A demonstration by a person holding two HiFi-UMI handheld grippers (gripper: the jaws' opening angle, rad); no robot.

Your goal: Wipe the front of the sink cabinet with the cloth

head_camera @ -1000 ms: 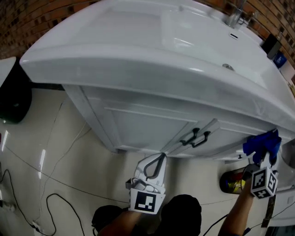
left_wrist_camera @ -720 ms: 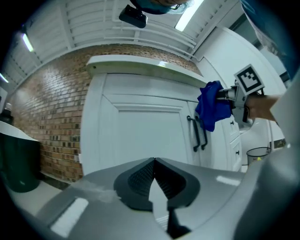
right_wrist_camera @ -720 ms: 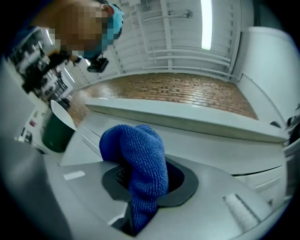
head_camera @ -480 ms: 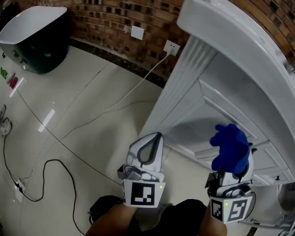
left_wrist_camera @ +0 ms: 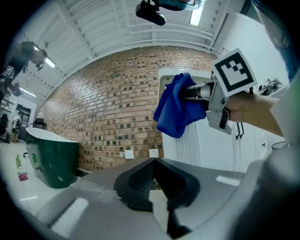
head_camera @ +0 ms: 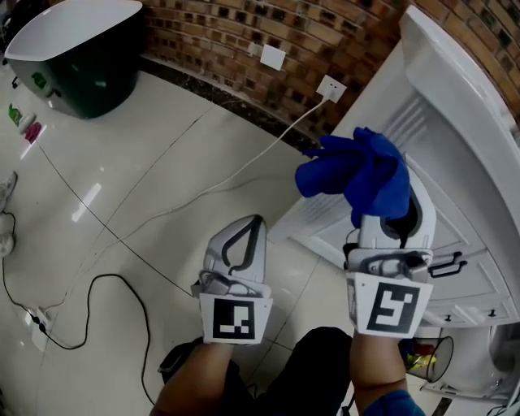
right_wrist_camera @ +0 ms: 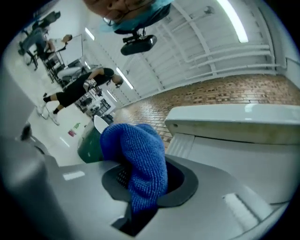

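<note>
The blue cloth (head_camera: 357, 175) bunches out of my right gripper (head_camera: 388, 213), which is shut on it, and hangs over the jaws. It is held up by the left corner of the white sink cabinet (head_camera: 467, 175), at the ribbed corner strip; whether it touches the panel I cannot tell. In the right gripper view the cloth (right_wrist_camera: 140, 164) fills the jaws, with the cabinet (right_wrist_camera: 234, 145) just beyond. My left gripper (head_camera: 246, 236) is shut on nothing, low over the floor to the left of the right one. The left gripper view shows the cloth (left_wrist_camera: 176, 110) against the cabinet (left_wrist_camera: 201, 150).
A dark green bin (head_camera: 81, 57) with a white top stands at the far left by the brick wall (head_camera: 268, 24). A white cable (head_camera: 244, 162) runs from a wall socket (head_camera: 329, 88) across the tiled floor, and a black cable (head_camera: 97, 284) loops nearby. Dark door handles (head_camera: 448, 264) sit on the cabinet front.
The view has swung left toward the cabinet's corner. My right gripper has carried the cloth up and left to that corner. The left gripper has stayed shut and low.
</note>
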